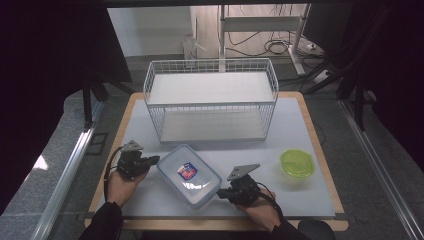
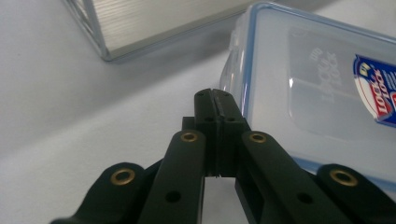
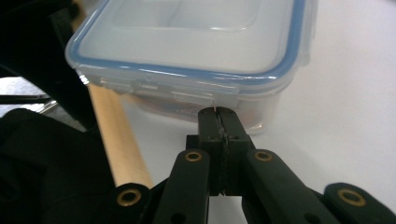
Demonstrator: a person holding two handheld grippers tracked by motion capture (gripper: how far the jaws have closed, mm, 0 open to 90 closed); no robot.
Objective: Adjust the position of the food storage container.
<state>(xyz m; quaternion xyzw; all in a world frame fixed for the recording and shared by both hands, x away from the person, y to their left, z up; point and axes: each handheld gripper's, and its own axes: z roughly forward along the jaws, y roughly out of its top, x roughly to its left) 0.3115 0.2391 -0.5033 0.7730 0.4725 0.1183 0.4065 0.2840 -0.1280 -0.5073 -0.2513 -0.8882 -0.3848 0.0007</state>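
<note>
**A:** What is on the worktop [image 1: 300, 120] right now?

**B:** A pale grey worktop with a wooden edge. At the near middle lies a clear rectangular food container [image 1: 189, 175] with a blue-rimmed snap lid and a red and blue label on top. It sits at an angle, flat on the surface, lid on.

**A:** And the person?

**B:** Two forearms in dark sleeves come in from the near side, each hand holding a black gripper. The left gripper [image 1: 151, 161] is at the container's far left corner, its tips touching or just beside it. From the left gripper view, its jaws are pressed together with nothing between them, the tips right by the lid's rim near a side clasp.

**A:** The other side?

**B:** The right gripper [image 1: 220, 194] is at the container's near right end. In the right gripper view its jaws are likewise closed flat against each other, empty, with the tips just under the lid's clasp, against or very near the container's wall. I cannot tell whether they touch it.

**A:** Anything else around?

**B:** Behind the container stands a white wire rack [image 1: 210, 100] with two shelves. Off to the right, well apart, sits a small round tub with a green lid [image 1: 296, 165].
</note>
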